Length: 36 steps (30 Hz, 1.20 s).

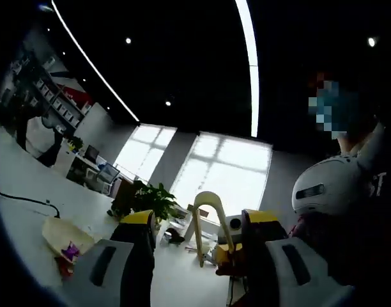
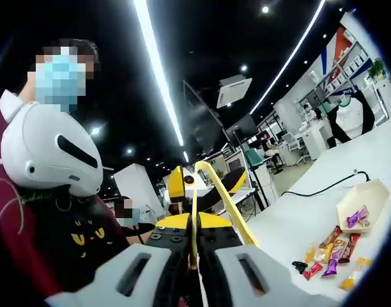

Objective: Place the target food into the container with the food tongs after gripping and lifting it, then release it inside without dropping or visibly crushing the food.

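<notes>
Here no writing reads; right gripper (image 2: 194, 252) jaws clamp tongs (image 2: 211, 192).

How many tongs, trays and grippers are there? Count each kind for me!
tongs: 1
tray: 1
grippers: 2, the left gripper and the right gripper
Total: 4
</notes>
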Available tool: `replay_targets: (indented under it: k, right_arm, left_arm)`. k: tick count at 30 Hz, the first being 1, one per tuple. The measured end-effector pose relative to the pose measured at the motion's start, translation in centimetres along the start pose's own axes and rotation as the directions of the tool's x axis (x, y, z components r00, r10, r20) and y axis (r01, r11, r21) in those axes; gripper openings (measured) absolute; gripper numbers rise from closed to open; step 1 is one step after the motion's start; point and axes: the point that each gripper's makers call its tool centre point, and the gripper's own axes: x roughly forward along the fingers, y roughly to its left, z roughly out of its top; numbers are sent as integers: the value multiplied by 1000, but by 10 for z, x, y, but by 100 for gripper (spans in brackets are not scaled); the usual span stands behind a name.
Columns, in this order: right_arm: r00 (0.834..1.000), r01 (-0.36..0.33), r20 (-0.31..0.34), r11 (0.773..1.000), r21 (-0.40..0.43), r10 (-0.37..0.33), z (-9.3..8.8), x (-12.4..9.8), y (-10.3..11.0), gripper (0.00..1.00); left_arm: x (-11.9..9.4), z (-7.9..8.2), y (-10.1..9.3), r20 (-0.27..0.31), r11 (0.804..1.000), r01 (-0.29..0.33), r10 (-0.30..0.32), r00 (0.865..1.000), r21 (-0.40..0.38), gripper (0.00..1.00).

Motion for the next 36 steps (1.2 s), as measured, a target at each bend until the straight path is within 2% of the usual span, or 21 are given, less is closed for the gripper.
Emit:
replay_targets:
  k: [2,3,4,5,6,10,11,13,15,17,18,20,22,24,25,27,28,31,33,36]
  right_arm:
    - [1000,-15,-6,1000,6,16,-1,2,4,0]
    - [1000,-11,-8,1000,11,11,-2,3,4,0]
    - [1000,0,-31,1000,4,0,-7,2,1,0]
    - [1000,-25,-15,1000,-4,25,-4,2,7,0]
    - [1000,-12,-18,1000,8,12,-4,2,5,0]
    - [999,8,-40,999,-41,-9,-8,2,3,0]
    - [999,13,-42,999,-44,-14,-9,2,2,0]
    - [998,23,-49,998,-53,-26,-9,1,0,1]
    - [998,25,-56,998,-57,-28,-7,-2,0,6]
    - [997,49,-55,995,-84,-54,-3,-8,-7,16]
    - [997,50,-63,995,-82,-55,-1,-11,-9,18]
    - [994,49,-95,996,-78,-56,0,-17,-14,20]
    - [986,53,-152,994,-97,-68,-4,-20,-19,27]
    - [970,65,-221,985,-158,-100,-10,-17,-27,35]
    - [965,58,-244,984,-167,-98,-12,-15,-28,36]
    - [954,15,-294,988,-157,-61,-20,-12,-24,34]
    - [948,16,-310,984,-177,-71,-24,-7,-29,36]
    - [923,-15,-378,974,-225,-73,-38,0,-35,42]
    - [894,-84,-447,968,-236,-31,-51,6,-28,43]
    - [853,-146,-522,953,-267,-16,-68,10,-25,43]
  left_arm:
    - [1,2,-5,10,1000,13,-13,1000,15,36]
    - [0,0,-6,-7,999,20,-19,1000,30,22]
    - [-2,2,-9,-1,999,47,-47,999,7,22]
    - [-5,4,-12,6,997,75,-75,997,-15,22]
    - [-8,3,-12,2,996,72,-71,997,-47,21]
    - [-14,1,-11,-42,998,59,-59,997,-2,21]
    - [-15,1,-11,-60,998,54,-52,997,32,21]
    - [-14,4,-14,-67,997,58,-55,996,52,21]
    - [-14,6,-14,-82,996,59,-52,995,74,20]
    - [-15,8,-13,-111,993,58,-46,993,100,20]
    - [-15,9,-12,-122,993,56,-43,992,106,20]
    - [-15,9,-14,-152,990,63,-44,987,125,20]
    - [-14,8,-15,-186,988,74,-47,981,138,20]
    - [-14,2,-15,-257,981,93,-47,965,171,20]
    - [-14,-6,-15,-315,976,107,-42,948,192,20]
    - [-12,-15,-11,-382,968,119,-27,924,219,20]
    - [-10,-20,-12,-416,964,138,-32,909,227,20]
    - [-5,-29,-19,-454,962,187,-78,888,201,20]
    - [-1,-35,-19,-474,959,199,-82,877,202,20]
    - [-1,-46,-19,-530,955,222,-87,843,196,20]
